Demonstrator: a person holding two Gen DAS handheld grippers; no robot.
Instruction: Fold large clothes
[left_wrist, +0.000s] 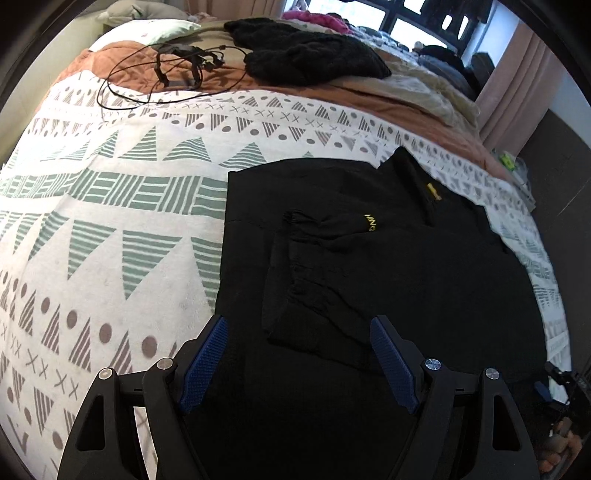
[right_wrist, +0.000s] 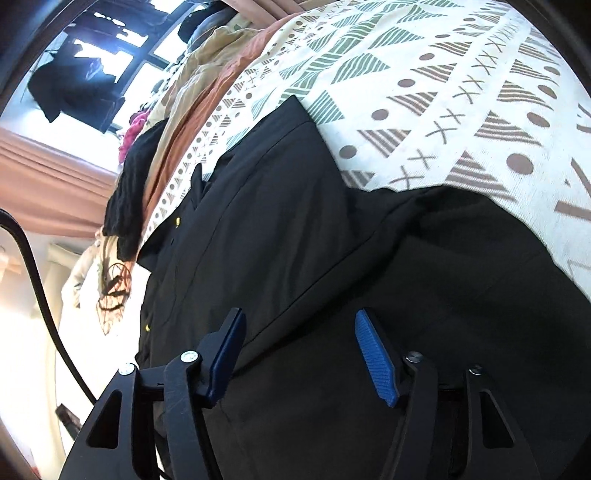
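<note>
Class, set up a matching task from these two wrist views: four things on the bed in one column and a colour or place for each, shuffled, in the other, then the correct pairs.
Things
1. shirt
2. cables
3. knitted garment
4. bedspread

Descriptions
A. white with green and brown shapes
B. black, fluffy, lying at the far side of the bed
C. thin, black, tangled on the orange blanket
D. black with small yellow lettering, lying nearest

Pairs: 1-D, 2-C, 3-B, 4-A

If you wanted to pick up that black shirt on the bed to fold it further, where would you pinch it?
Probably the near hem of the black shirt, coming from above. It lies flat on the patterned bedspread with a sleeve already folded across it, so only edges offer a pinchable lip. The left gripper hangs open over that end.
</note>
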